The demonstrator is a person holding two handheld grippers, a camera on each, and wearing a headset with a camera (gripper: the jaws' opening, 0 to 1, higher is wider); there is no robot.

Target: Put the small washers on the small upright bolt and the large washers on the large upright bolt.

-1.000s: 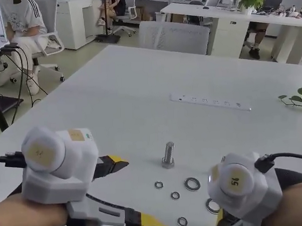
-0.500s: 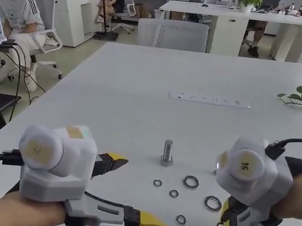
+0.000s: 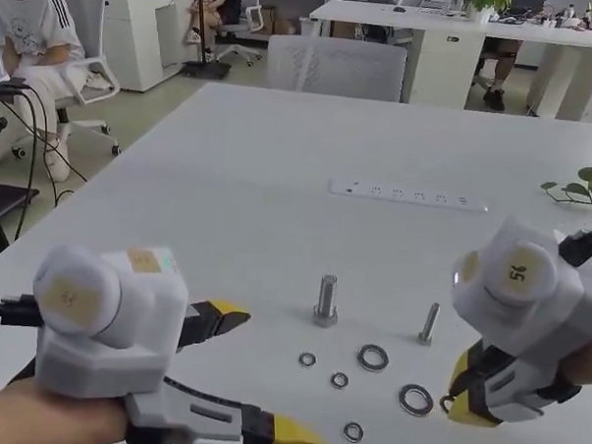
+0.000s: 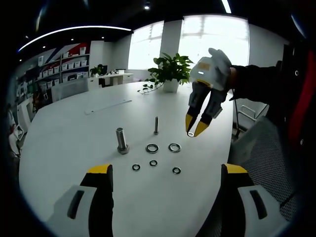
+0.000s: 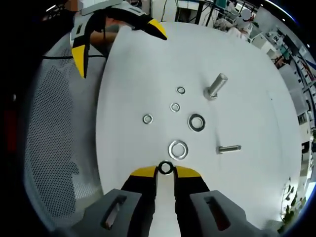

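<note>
Five loose washers (image 3: 373,356) flat on table (image 3: 275,184) by upright large bolt (image 3: 326,301) and small bolt (image 3: 429,324). Small washer (image 5: 165,168) pinched at right gripper (image 4: 194,132) tips, barely discernible in head view. Left gripper (image 4: 166,172) spread wide. "56" legible on right gripper; left gripper's label too blurred.

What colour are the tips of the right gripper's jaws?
Yellow. Clearest in the right gripper view, where the right gripper pinches a washer.

2 bolts (image 3: 325,301) and 6 washers (image 3: 373,356): 2 large, 4 small.
</note>
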